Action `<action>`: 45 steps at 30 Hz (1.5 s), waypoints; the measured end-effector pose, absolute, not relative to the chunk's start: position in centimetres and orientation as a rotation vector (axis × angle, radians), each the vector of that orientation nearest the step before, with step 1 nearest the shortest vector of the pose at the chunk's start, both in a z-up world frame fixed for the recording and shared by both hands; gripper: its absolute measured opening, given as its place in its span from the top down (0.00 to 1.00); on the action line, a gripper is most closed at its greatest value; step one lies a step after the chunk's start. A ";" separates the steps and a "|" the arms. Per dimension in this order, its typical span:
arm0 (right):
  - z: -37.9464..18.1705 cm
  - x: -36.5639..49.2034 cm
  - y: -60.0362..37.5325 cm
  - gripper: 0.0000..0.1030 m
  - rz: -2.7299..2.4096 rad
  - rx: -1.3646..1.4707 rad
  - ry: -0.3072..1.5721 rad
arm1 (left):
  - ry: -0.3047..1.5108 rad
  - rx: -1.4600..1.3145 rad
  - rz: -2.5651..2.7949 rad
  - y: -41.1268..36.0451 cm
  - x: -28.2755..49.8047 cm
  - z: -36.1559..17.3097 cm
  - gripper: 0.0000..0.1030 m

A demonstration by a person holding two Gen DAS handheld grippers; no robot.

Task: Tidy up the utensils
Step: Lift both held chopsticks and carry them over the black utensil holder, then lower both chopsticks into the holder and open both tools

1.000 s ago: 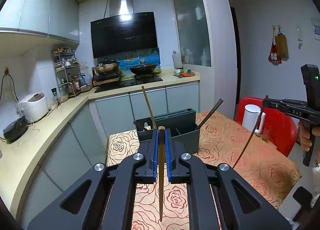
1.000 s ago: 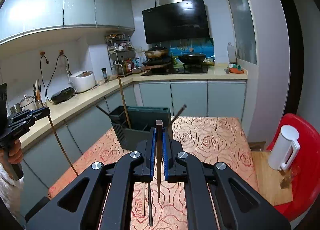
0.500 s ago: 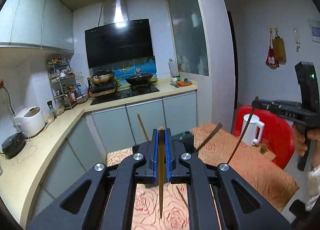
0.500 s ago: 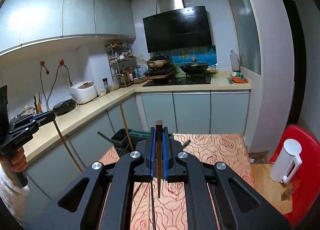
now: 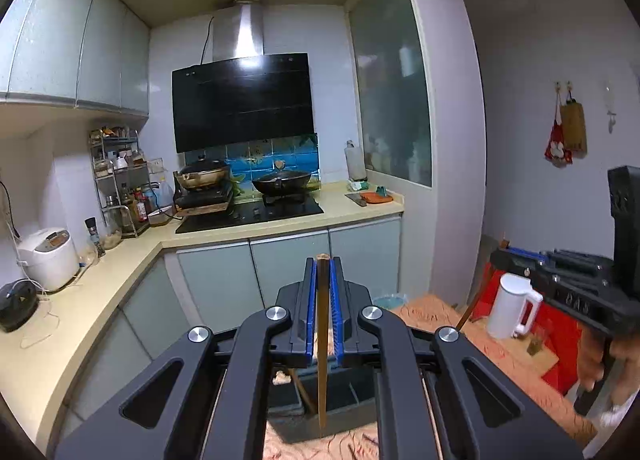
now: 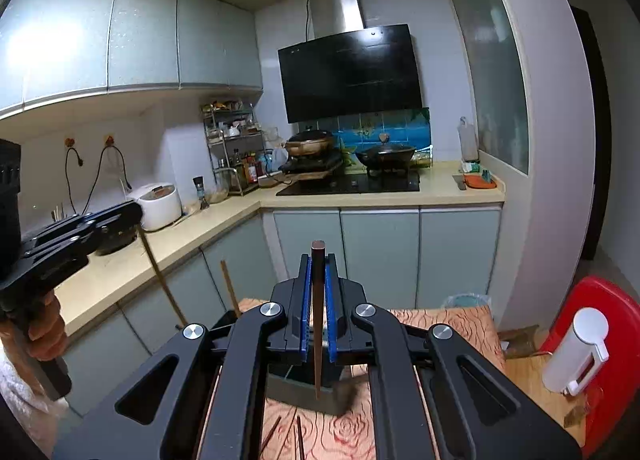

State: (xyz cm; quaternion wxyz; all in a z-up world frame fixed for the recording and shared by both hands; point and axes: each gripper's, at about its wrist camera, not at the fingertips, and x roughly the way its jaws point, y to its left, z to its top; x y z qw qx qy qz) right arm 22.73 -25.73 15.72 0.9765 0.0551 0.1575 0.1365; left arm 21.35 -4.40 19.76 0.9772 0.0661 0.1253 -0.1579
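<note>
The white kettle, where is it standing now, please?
The white kettle stands at the right of both wrist views, on a wooden board in front of the red chair, just beyond the table's right edge.

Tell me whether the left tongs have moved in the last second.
Yes. The left tongs rose and closed in on the holder: against the fixed hob, the holder dropped from beyond the tips to beneath them.

home kitchen | range hood point(image 5: 242, 100), wok point(image 5: 281, 181), rice cooker point(image 5: 49, 258)
</note>
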 end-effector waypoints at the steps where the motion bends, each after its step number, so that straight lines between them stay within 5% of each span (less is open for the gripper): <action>1: 15.8 23.2 -25.6 0.93 0.271 0.108 0.311 | 0.251 0.128 -0.316 -4.7 21.9 19.8 0.94; 25: 8.8 28.0 -22.3 0.93 0.273 0.061 0.435 | 0.383 0.053 -0.283 -3.4 28.8 11.5 0.93; 28: 8.7 28.0 -22.0 0.91 0.281 0.061 0.443 | 0.380 0.043 -0.266 -2.8 28.3 11.4 0.79; 30: 8.9 27.7 -21.8 0.73 0.287 0.058 0.442 | 0.366 0.032 -0.254 -2.3 27.8 11.6 0.53; 33: 9.2 26.7 -21.9 0.53 0.257 0.065 0.413 | 0.356 0.019 -0.254 -1.7 27.0 11.9 0.51; 45: 10.7 22.9 -22.9 0.53 0.246 0.054 0.354 | 0.331 -0.013 -0.287 -0.3 21.7 11.1 0.29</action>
